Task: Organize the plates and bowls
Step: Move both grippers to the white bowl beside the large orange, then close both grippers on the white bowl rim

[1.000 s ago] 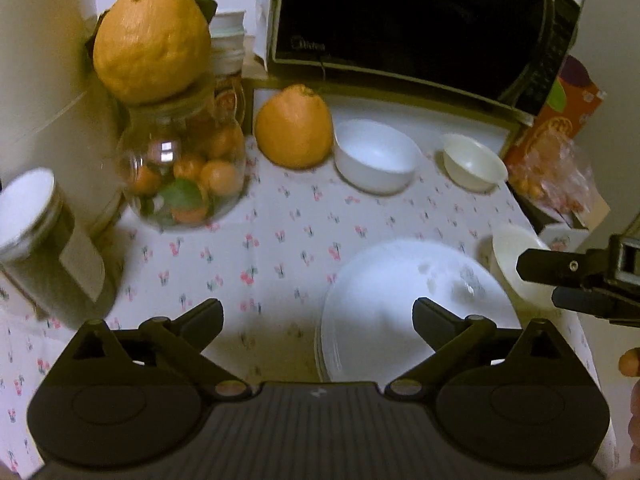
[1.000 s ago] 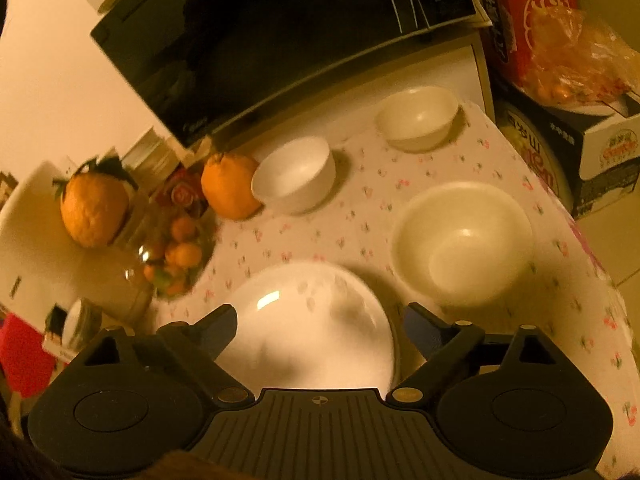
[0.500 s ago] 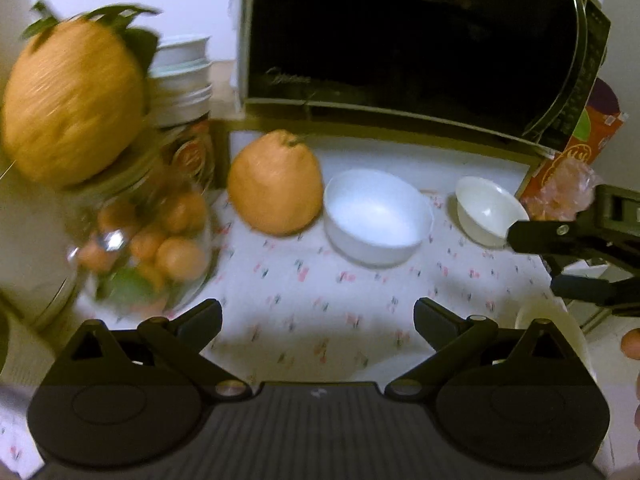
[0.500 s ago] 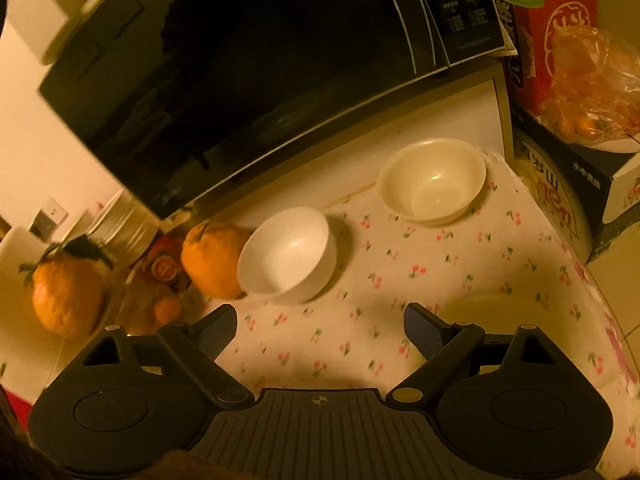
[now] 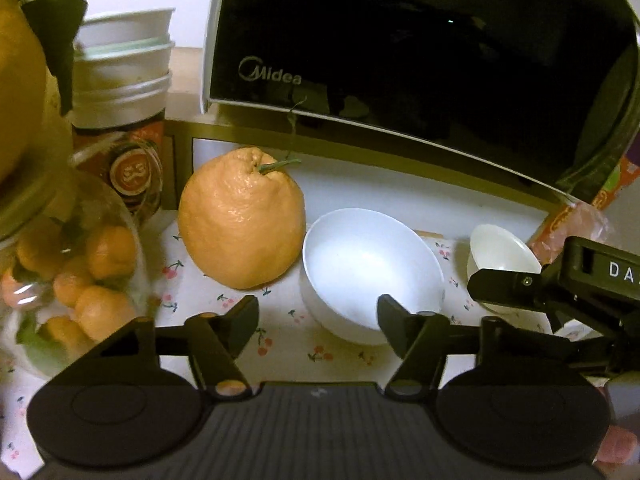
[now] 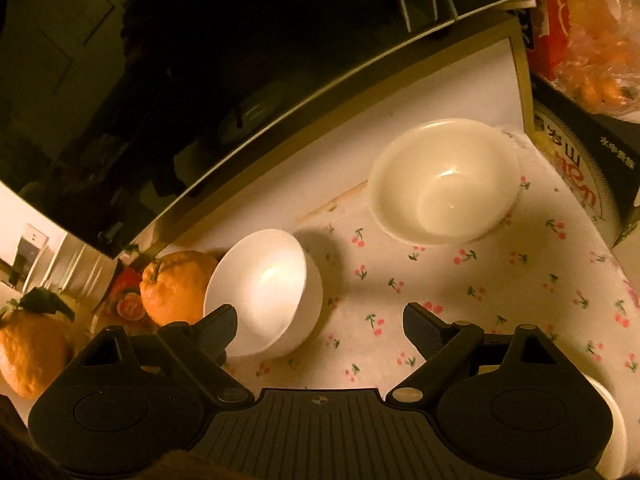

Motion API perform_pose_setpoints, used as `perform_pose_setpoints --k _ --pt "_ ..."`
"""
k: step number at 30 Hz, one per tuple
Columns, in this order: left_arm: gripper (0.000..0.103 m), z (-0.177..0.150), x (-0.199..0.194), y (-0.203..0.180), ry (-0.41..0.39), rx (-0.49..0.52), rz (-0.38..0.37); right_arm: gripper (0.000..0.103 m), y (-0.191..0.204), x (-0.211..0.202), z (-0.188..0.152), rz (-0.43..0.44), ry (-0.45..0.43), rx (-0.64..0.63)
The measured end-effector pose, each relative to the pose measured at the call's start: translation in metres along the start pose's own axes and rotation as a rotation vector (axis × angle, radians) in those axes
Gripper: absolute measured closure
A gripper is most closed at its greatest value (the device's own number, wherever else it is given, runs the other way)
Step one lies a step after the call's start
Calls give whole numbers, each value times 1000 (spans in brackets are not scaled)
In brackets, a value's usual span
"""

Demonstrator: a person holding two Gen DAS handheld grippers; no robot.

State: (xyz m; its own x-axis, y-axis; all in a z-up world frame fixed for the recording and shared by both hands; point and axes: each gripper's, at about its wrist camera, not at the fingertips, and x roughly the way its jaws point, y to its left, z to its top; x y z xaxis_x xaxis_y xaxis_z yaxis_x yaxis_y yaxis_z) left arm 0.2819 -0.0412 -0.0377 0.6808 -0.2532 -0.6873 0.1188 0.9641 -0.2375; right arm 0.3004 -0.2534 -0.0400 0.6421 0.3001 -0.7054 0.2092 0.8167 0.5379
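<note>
Two grippers over a cloth-covered bench with two bowls, both upright with mouths up.

Left wrist view: the left gripper [image 5: 318, 322] has its fingers [image 5: 240, 320] closing with only the cherry-print cloth [image 5: 280, 336] between them; the white bowl [image 5: 370, 272] sits just ahead, its near wall behind the right finger's tip, a big orange citrus [image 5: 240, 216] ahead of the left finger, the small cream bowl [image 5: 502, 254] farther right, partly behind the right gripper's finger. A microwave [image 5: 400, 40] stands behind.
Right wrist view: the right gripper [image 6: 320, 330] has fingers [image 6: 424, 328] spread wide, pinching nothing; the white bowl [image 6: 264, 292] sits just past the left finger, the cream bowl [image 6: 444, 180] well ahead, toward the right finger's side.
</note>
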Motion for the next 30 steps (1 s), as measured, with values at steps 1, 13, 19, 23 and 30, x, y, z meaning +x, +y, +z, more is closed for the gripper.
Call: perform_pose_setpoints --k 1,13,19,23,30 --pt "48 0 3 0 1 -2 2 17 0 3 1 0 2 0" --pt "68 -4 20 5 -5 -36 -49 64 3 35 -1 -10 32 4" --pt "83 -5 22 4 -3 -24 -65 87 12 43 -4 2 44 -36" --pt "83 -5 20 2 -7 -12 -61 87 17 40 -6 -10 40 -55" --pt "83 -3 1 2 -17 -7 -73 87 23 24 -13 -8 36 -49"
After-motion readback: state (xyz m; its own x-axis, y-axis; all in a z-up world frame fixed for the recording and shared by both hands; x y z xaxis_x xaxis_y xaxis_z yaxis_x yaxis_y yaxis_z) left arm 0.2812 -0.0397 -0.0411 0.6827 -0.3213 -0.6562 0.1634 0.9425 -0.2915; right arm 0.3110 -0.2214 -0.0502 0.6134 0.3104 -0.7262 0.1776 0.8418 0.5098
